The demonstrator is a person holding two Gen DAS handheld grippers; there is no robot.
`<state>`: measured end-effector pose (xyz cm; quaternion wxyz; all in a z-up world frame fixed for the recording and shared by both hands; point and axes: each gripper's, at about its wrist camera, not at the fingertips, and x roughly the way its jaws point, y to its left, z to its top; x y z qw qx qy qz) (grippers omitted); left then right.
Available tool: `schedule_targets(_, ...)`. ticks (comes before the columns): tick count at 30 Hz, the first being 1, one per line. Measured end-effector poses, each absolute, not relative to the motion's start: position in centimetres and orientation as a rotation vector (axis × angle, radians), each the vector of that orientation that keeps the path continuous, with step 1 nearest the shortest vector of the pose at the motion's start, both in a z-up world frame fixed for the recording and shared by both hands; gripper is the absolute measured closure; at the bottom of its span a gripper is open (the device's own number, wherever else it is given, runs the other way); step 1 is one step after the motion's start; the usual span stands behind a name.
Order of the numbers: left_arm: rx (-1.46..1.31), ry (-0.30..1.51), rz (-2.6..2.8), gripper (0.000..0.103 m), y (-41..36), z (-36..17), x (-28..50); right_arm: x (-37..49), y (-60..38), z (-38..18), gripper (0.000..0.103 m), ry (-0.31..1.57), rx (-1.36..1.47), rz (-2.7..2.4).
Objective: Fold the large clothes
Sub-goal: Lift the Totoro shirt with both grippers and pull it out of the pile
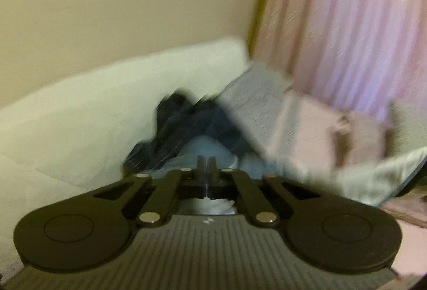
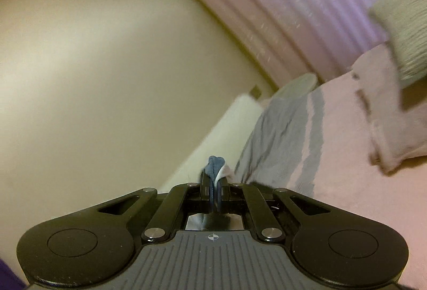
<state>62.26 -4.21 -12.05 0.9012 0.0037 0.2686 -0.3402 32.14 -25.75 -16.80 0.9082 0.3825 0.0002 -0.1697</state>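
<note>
While clamped on blue denim [image 2: 214, 165], right gripper [image 2: 213, 183] lifted; left gripper [image 1: 206, 164] pinched shut, cloth unclear; folding barely begun.

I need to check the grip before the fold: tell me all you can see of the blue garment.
The blue garment looks like denim with a pale lining. A bunched edge sticks up between the shut right gripper. In the left view it lies crumpled and blurred beyond the shut left gripper, against a white cushion.

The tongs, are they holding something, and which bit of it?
Right tongs pinch a folded edge of the blue garment. Left tongs are shut; whether they grip cloth cannot be told.
</note>
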Motion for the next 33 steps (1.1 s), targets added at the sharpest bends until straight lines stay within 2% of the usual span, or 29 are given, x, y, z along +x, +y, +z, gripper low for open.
schedule_targets(4, 0.059, 0.46, -0.781, 0.103, -4.4, -7.1, 55.8, 25.6, -25.0, -12.4, 0.103, -0.07, 0.771, -0.383)
schedule_targets(6, 0.073, 0.515, -0.765, 0.103, -4.8, -7.1, 54.0, 22.9, -24.1, -11.0, 0.103, -0.084, 0.76, -0.394)
schedule_targets(9, 0.055, 0.642, -0.726, 0.093, -4.6, -8.9, 51.6, 17.8, -22.0, -9.0, 0.103, -0.133, 0.737, -0.408)
schedule_targets(11, 0.053, 0.741, -0.683, 0.081, -4.3, -11.5, 50.1, 15.9, -21.5, -8.0, 0.103, -0.157, 0.729, -0.428)
schedule_targets(15, -0.043, 0.937, -0.593, 0.07, -2.6, -16.6, 49.6, 10.7, -20.0, -6.4, 0.103, -0.144, 0.724, -0.47)
schedule_targets(17, -0.073, 0.975, -0.541, 0.045, -1.9, -18.4, 50.4, 9.2, -19.3, -6.7, 0.103, -0.099, 0.743, -0.482)
schedule_targets(19, -0.057, 0.98, -0.494, 0.035, -1.8, -19.9, 51.3, 8.8, -18.8, -7.6, 0.103, -0.02, 0.765, -0.496)
schedule_targets(21, -0.046, 0.975, -0.474, 0.034, -1.5, -20.8, 52.6, 8.6, -18.0, -8.9, 0.103, 0.045, 0.787, -0.533)
schedule_targets(23, -0.058, 0.98, -0.462, 0.028, -1.9, -22.4, 54.3, 8.9, -17.9, -9.7, 0.103, 0.088, 0.814, -0.562)
schedule_targets(26, -0.079, 0.991, -0.441, 0.026, -2.1, -24.6, 57.8, 10.6, -18.1, -10.3, 0.103, 0.113, 0.822, -0.609)
schedule_targets(33, -0.04, 1.043, -0.407, 0.022, -7.8, -30.0, 68.4, 12.8, -20.0, -11.5, 0.103, 0.145, 0.805, -0.727)
